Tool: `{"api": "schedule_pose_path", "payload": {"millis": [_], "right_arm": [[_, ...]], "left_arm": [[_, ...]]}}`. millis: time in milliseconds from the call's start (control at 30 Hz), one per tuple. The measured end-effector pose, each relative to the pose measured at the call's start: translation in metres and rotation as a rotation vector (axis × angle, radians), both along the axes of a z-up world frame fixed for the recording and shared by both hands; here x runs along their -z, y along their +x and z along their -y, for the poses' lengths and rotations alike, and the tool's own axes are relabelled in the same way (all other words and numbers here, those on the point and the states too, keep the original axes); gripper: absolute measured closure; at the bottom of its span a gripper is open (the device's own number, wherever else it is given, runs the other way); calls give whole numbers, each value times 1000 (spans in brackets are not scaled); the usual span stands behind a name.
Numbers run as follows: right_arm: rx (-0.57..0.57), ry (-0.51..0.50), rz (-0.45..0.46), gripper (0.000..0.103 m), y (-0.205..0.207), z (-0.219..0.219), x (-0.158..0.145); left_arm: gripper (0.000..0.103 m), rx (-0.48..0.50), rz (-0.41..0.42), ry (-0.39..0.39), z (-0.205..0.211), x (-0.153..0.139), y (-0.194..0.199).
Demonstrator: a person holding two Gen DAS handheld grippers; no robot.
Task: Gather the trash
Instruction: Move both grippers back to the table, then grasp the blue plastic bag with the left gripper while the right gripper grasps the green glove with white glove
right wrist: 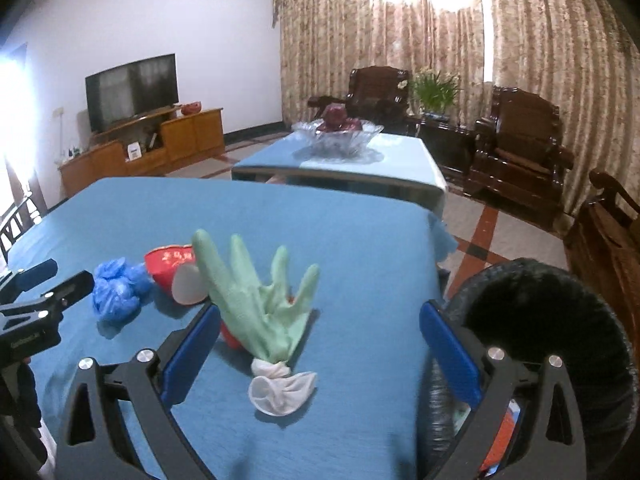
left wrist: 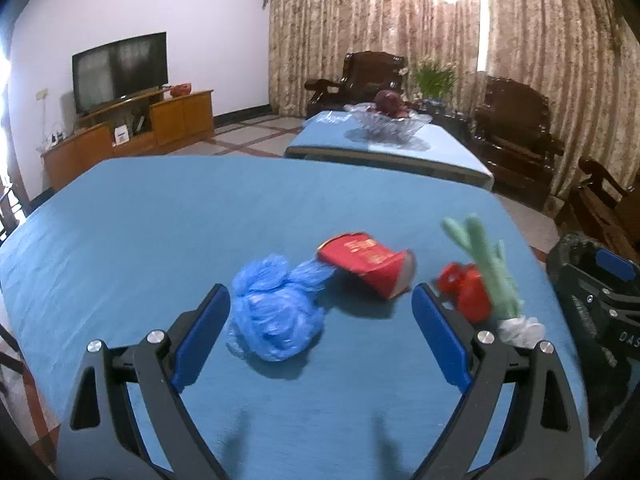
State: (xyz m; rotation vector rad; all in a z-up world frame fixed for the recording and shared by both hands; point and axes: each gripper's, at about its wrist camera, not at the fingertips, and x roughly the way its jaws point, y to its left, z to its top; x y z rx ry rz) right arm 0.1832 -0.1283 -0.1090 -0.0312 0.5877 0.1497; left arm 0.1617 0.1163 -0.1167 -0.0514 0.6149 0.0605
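Note:
On the blue tablecloth [left wrist: 140, 220] lie a crumpled blue plastic bag [left wrist: 272, 308], a red paper cup [left wrist: 368, 264] on its side, a small red object [left wrist: 466, 290] and a green rubber glove [left wrist: 490, 270] with a white cuff. My left gripper [left wrist: 320, 312] is open and empty, its left finger beside the blue bag. My right gripper [right wrist: 320, 328] is open and empty just behind the glove [right wrist: 260, 304], whose white cuff [right wrist: 280, 390] lies between the jaws. The blue bag [right wrist: 118, 288] and the cup [right wrist: 170, 268] show at the left there. A black-lined trash bin [right wrist: 540, 340] stands off the table's right edge.
The left gripper [right wrist: 36, 312] shows at the left of the right wrist view, the right gripper [left wrist: 600, 300] at the right of the left wrist view. Beyond are a second table with a glass bowl [left wrist: 386, 124], dark wooden armchairs [left wrist: 516, 136], a TV [left wrist: 120, 70] and curtains.

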Motion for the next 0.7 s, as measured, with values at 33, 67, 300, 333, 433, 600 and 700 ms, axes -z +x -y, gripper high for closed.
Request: {"api": "schedule_pose_path", "payload": {"millis": [33, 67, 300, 333, 433, 600, 700], "right_arm": [[-2, 2, -6, 9, 2, -2, 2], [-5, 2, -11, 10, 4, -2, 4], [-8, -15, -25, 10, 15, -12, 16], [-8, -17, -29, 10, 16, -14, 19], [-17, -23, -54, 13, 21, -17, 27], [-38, -38, -93, 18, 28, -24, 41], [-50, -35, -123, 21, 33, -26, 48]], "left_arm": [[14, -7, -8, 2, -1, 3, 3], [14, -12, -13, 4, -3, 6, 5], [14, -37, -68, -15, -16, 31, 26], [14, -40, -74, -18, -18, 33, 29], [14, -45, -92, -29, -22, 41, 38], [23, -37, -159, -81, -27, 51, 56], [39, -50, -191, -107, -32, 58, 61]]}}
